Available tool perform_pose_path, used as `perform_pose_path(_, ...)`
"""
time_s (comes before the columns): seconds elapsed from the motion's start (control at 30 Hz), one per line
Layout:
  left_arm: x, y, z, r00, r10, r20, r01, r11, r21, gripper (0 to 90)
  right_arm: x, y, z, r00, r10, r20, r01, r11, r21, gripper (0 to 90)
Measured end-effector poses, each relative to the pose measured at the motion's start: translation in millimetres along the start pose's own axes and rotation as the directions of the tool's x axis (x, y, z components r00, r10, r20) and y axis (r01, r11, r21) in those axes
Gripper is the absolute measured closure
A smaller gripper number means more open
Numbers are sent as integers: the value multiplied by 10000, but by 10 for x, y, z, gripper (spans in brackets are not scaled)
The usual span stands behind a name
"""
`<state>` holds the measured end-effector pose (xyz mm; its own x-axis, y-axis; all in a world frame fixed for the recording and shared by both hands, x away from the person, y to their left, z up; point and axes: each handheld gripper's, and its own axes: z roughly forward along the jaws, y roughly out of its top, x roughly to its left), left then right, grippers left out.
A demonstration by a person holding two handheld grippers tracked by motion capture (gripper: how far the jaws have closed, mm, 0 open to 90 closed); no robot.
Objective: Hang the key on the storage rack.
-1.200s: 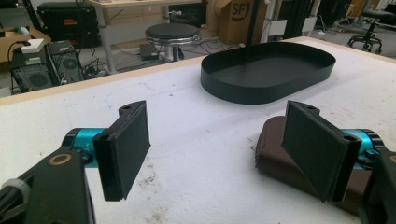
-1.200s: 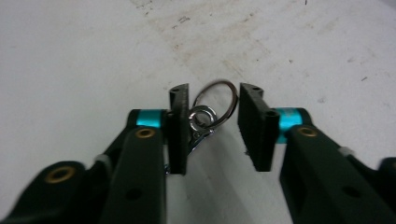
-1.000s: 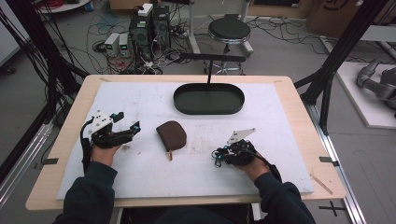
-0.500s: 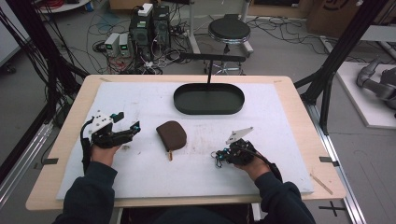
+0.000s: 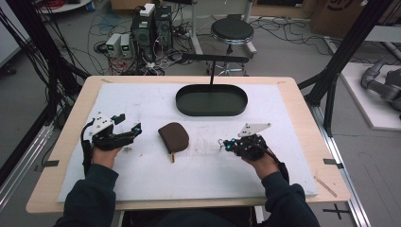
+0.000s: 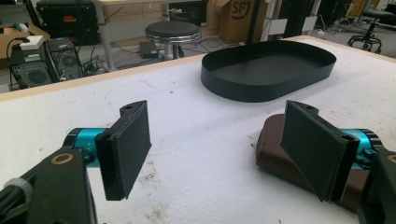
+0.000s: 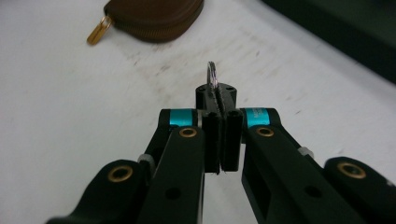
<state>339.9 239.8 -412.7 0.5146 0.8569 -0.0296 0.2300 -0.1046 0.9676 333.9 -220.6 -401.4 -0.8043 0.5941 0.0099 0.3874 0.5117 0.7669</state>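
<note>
Two grippers sit over the white mat (image 5: 142, 189), one in each hand, nearest the person's edge of the table (image 5: 61, 156). Right gripper (image 5: 223, 144): its jaws have just been closing and now stand pressed together, pinching a small metal ring (image 7: 212, 74) that sticks up past the pads in the right gripper view; whether more hangs from the ring I cannot tell. In the high view this gripper lies right of centre, pointing left toward the pouch, with its grey plate (image 5: 254, 128) on top. Left gripper (image 5: 127, 125): jaws spread wide, nothing between the pads (image 6: 128, 149), held just above the mat at the left and aimed toward the middle.

Between the two, a little farther in, lies the brown pouch (image 5: 173, 136), flat on the mat with its zip pull (image 7: 98, 31) trailing toward the person. In the left gripper view the pouch (image 6: 275, 154) lies partly behind that gripper's right-hand jaw, apart from it. Neither gripper touches the pouch.

Farther still, at the far middle of the mat, stands the black oval tray (image 5: 212, 111). Beyond the table edge a round stool (image 5: 231, 30) and cabled boxes (image 5: 151, 23) stand on the floor.
</note>
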Motion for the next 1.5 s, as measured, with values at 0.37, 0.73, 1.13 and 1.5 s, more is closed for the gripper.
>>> perform_pose_path(0.37, 6, -1, -14, 10000, -34, -19, 34, 9999, -106, 247, -306, 210, -164, 9909, 395, 1288, -307, 9971, -698, 900)
perform_pose_path(0.73, 12, 0, -17, 10000, -40, 55, 41, 9998, -201, 254, -926, 713, -197, 9769, 902, 1935, -495, 9774, -2057, 900)
perform_pose_path(1.13, 10, 2, -19, 9999, -30, 101, 32, 9998, -200, 254, -1609, 1043, -67, 9380, 2289, 2604, -1438, 9403, -3083, 900)
perform_pose_path(1.5, 13, -1, -30, 9999, -64, 77, 65, 9997, -225, 255, -1839, 1070, 76, 8992, 3317, 2851, -2239, 9091, -3514, 900)
